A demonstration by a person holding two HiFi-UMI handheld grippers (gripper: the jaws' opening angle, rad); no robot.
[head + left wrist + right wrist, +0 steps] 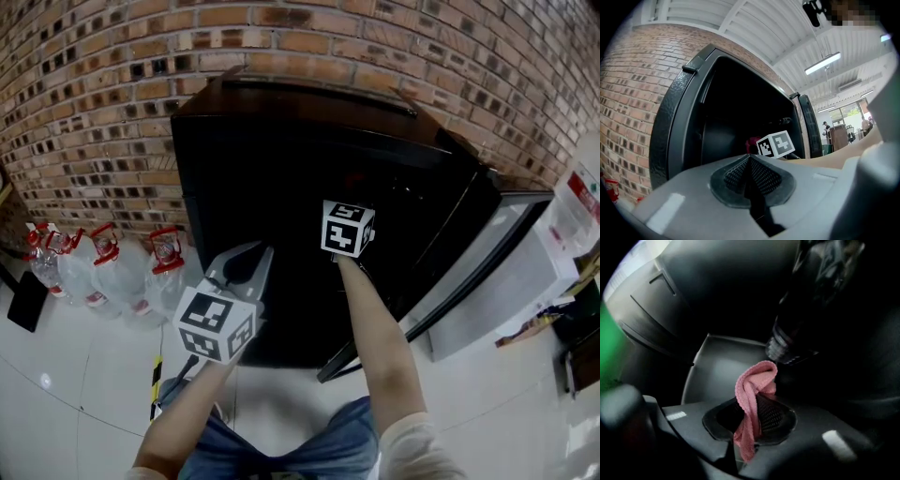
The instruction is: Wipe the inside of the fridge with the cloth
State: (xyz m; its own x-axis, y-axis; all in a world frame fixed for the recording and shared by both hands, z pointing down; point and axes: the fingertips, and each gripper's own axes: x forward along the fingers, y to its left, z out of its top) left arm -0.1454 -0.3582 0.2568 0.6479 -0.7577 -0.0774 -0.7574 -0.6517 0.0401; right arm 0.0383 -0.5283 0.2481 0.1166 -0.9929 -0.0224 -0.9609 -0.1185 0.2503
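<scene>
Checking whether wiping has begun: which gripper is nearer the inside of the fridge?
Right. The right gripper, shut on the pink cloth, is inside the dark fridge compartment. The left gripper, shut and empty, hangs outside, in front of the opening.

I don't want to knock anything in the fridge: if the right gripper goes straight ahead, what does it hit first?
Probably the pale grey panel, touched by the pink cloth held in the right gripper; a dark bottle-like object sits just right of it. Depth unclear.
</scene>
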